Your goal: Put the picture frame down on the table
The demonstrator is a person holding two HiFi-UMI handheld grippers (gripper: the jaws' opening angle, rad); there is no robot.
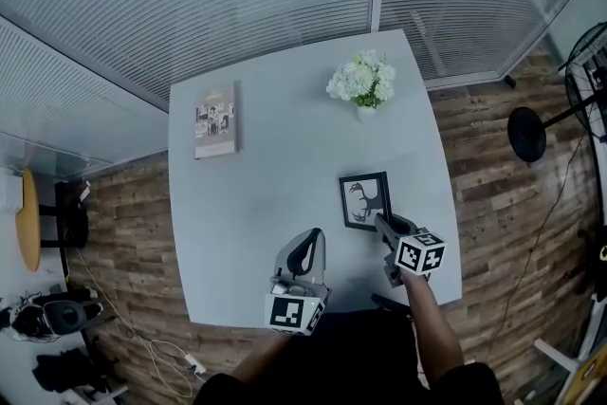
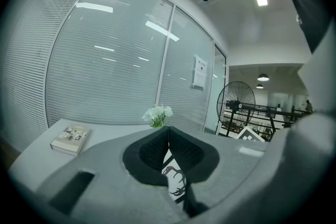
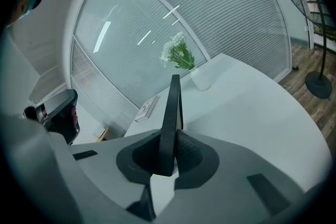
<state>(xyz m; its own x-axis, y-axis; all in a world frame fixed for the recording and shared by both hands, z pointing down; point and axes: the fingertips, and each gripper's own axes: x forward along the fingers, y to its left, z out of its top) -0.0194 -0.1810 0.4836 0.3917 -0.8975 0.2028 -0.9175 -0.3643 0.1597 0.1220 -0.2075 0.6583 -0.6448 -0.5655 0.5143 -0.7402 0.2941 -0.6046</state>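
The black picture frame [image 1: 365,200] with a deer drawing is over the near right part of the white table [image 1: 266,175]. My right gripper [image 1: 381,223] is shut on its near edge. In the right gripper view the frame [image 3: 172,107] runs edge-on, clamped between the jaws of the right gripper [image 3: 170,157]. I cannot tell whether it touches the tabletop. My left gripper [image 1: 308,240] hovers at the table's near edge, left of the frame, shut on nothing. In the left gripper view, the deer print [image 2: 176,182] shows below the left gripper's [image 2: 168,131] closed jaws.
A book [image 1: 215,120] lies at the far left of the table. A white vase of flowers [image 1: 363,81] stands at the far right. Glass walls with blinds run behind the table. A floor fan [image 1: 579,100] stands to the right on the wooden floor.
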